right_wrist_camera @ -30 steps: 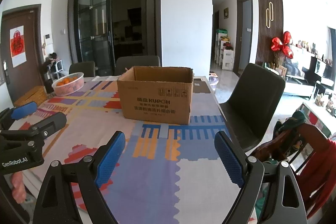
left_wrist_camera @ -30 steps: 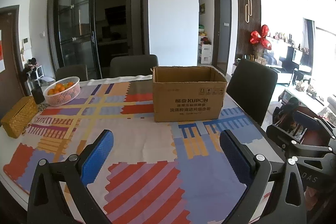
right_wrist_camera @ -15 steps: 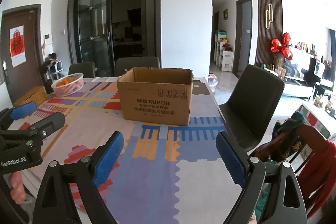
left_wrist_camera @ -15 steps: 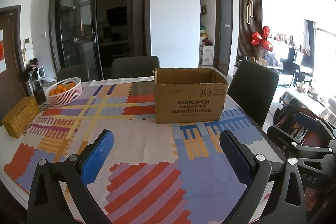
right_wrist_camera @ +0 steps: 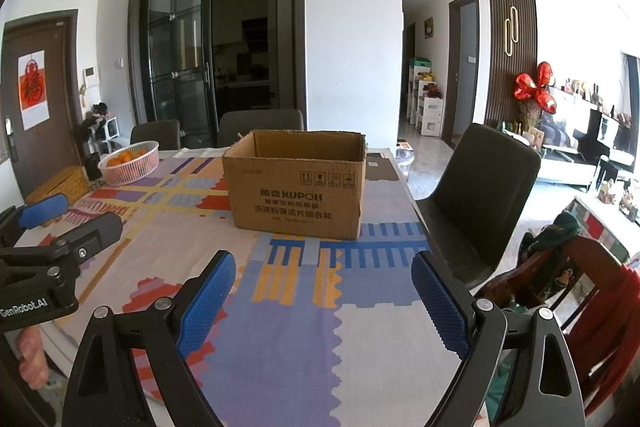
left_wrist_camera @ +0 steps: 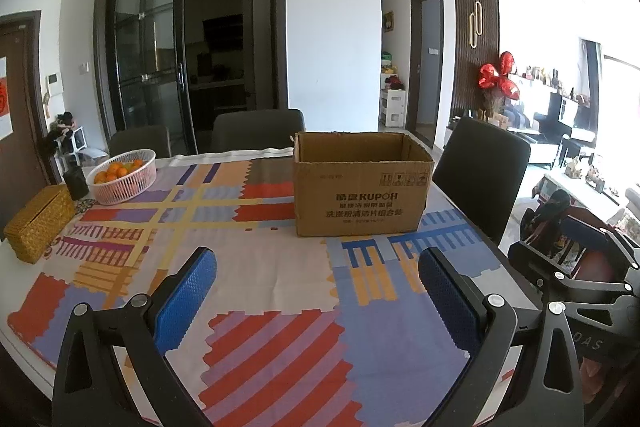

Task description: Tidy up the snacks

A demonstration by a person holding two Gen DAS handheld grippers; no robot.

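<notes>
left wrist view: the left claw (left_wrist_camera: pixel 318 287) hangs above the near part of the worktop (left_wrist_camera: pixel 272 267), pointing forward and somewhat down. its blue pads (left_wrist_camera: pixel 184 301) stand spread wide apart with nothing between them. the right claw (left_wrist_camera: pixel 576 279) shows at the right edge, just beside the worktop's corner. an open cardboard box (left_wrist_camera: pixel 362 193) stands upright on the patterned cloth (left_wrist_camera: pixel 256 339), well ahead of the claw. only bare inner walls show; its floor is hidden. at the far left a white basket (left_wrist_camera: pixel 122 177) holds oranges (left_wrist_camera: pixel 116 171), with a woven yellow box (left_wrist_camera: pixel 40 223) nearer on the left edge. no snack items can be made out.

right wrist view: the right claw (right_wrist_camera: pixel 324 291) is held over the worktop's right near part, angled the same way. its pads (right_wrist_camera: pixel 440 303) are spread wide and grip nothing. the left claw (right_wrist_camera: pixel 60 223) enters from the left, and fingers (right_wrist_camera: pixel 34 361) of the person's hand show beneath it. the cardboard box (right_wrist_camera: pixel 296 193) sits straight ahead, open on top, contents not visible. the basket of oranges (right_wrist_camera: pixel 130 163) stands beyond it to the left.
</notes>
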